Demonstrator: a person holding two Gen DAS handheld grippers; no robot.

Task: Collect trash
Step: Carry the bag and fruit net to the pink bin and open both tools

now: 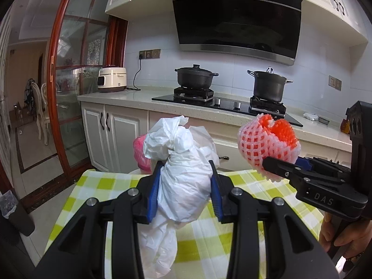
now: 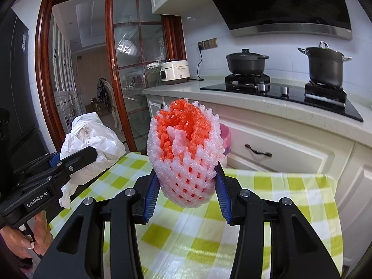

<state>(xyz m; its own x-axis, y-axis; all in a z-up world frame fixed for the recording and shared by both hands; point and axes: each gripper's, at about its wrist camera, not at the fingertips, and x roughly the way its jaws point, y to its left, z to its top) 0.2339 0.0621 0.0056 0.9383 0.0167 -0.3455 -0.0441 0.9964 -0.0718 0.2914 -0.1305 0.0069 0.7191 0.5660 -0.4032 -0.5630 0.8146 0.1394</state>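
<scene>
Left tongs (image 1: 186, 181) pinching crumpled white plastic bag (image 1: 183, 174), right tongs (image 2: 187, 186) pinching pink-orange foam fruit net (image 2: 186, 148); both lifted, next carry to bin.

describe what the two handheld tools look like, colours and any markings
Both are matte black plastic with blue ribbed pads lining the fingers and silver bolt heads at the linkage pivots. The right tool bears white "DAS" lettering on its side; the left tool reads "GenRobot.AI". Each has a black handle beneath. No cables or sleeves show.
</scene>
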